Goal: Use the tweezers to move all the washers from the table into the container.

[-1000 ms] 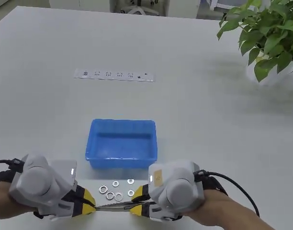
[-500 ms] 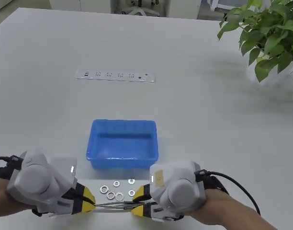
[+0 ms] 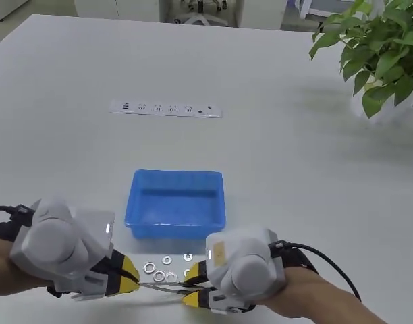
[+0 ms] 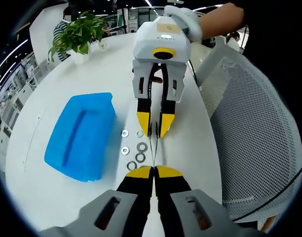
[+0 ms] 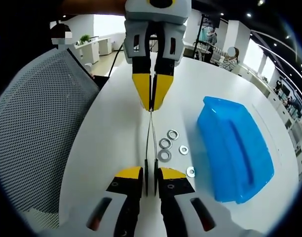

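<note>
The left gripper point(image 3: 125, 282) sits low at the near edge of the white table point(image 3: 281, 169). It points to the right. Its 2 yellow jaws are squeezed tight on one end of the thin metal tweezers point(image 4: 153, 148). The tweezers lie flat, just above the table, and reach across to the right gripper point(image 3: 193, 289). That one points to the left, so the 2 grippers face each other nose to nose. Its jaws are pressed on the other end of the tweezers, where the 2 thin legs stand a little apart.

Just behind the tweezers, 6 small silver washers point(image 4: 139, 157) lie on the table in a loose bunch. They sit between the tweezers and the blue container point(image 3: 176, 202). The container is a low box, close behind the washers and not touching them. Inside it I see its plain blue floor.

Far behind it lies a white power strip point(image 3: 166, 109). At the far right corner stands a green plant point(image 3: 382, 47).
</note>
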Demonstrator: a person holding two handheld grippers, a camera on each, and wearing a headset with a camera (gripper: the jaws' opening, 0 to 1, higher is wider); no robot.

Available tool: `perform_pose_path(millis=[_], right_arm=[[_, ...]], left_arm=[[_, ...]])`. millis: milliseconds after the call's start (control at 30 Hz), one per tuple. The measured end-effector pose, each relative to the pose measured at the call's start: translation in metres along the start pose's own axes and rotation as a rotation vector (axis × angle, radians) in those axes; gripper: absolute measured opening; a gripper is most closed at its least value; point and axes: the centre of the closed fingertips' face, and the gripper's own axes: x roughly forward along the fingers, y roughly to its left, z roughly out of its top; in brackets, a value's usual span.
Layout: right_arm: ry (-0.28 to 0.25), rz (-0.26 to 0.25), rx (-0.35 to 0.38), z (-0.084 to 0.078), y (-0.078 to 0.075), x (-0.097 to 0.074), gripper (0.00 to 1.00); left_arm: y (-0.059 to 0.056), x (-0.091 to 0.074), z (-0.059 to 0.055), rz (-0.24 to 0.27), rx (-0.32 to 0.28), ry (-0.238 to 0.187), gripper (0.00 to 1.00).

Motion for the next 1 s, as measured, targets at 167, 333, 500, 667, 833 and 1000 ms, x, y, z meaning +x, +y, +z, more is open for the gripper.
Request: perform_pose_path(millis=[167,333,500,667,833,1000], right_arm=[[-0.011,0.000,0.000,0.004,-0.001,0.000,0.14],[-0.018,0.000,0.007,0.007,0.000,-0.001,0.12],[-0.037,-0.010,0.019,0.012,-0.001,-0.005,0.12],[-0.060,-0.020,0.026,0.020,-0.004,-0.007,0.12],[-0.073,-0.025,0.027,0.026,-0.005,-0.007,0.12],[-0.079,-0.022,0.032,0.027,-0.002,-0.006,0.12]], left_arm=[[0.001,-0.006,0.012,0.000,0.013,-0.014,0.05],[0.001,-0.010,0.020,-0.002,0.023,-0.014,0.05],[0.000,-0.019,0.037,0.002,0.040,-0.038,0.05],[0.001,-0.026,0.053,0.006,0.059,-0.064,0.05],[0.001,-0.028,0.063,0.008,0.074,-0.081,0.05],[-0.002,-0.026,0.069,-0.002,0.089,-0.093,0.05]])
